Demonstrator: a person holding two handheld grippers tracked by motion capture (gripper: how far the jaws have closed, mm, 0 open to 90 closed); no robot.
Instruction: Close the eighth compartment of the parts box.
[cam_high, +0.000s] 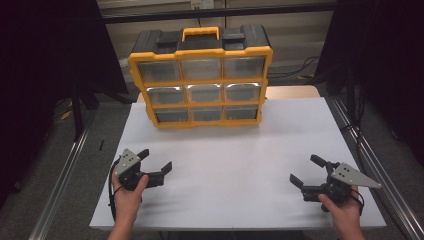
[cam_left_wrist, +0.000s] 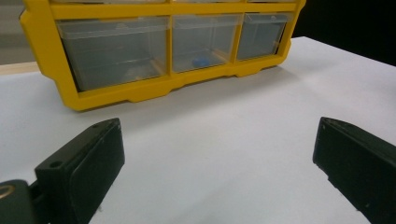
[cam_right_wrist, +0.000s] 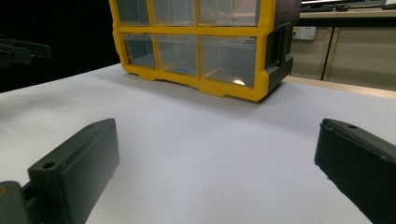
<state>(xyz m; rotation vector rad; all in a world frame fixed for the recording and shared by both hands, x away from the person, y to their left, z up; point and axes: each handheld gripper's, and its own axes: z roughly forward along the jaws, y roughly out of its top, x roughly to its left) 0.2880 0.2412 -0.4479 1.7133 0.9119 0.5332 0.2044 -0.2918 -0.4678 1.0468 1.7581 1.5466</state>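
organizer (cam_high: 200, 75): yellow-and-black drawer cabinet, 9 clear drawers in 3 rows of 3, upright at the middle of the far edge of the white table (cam_high: 240, 165), drawer fronts turned toward the person, likely so either tool can reach them; a small blue item (cam_left_wrist: 201, 60) lies in the bottom middle drawer. left gripper (cam_high: 157, 161) near the front left corner and right gripper (cam_high: 306, 171) near the front right corner, each hand-held, jaws spread wide, nothing held, both aimed at the cabinet and well apart from it.
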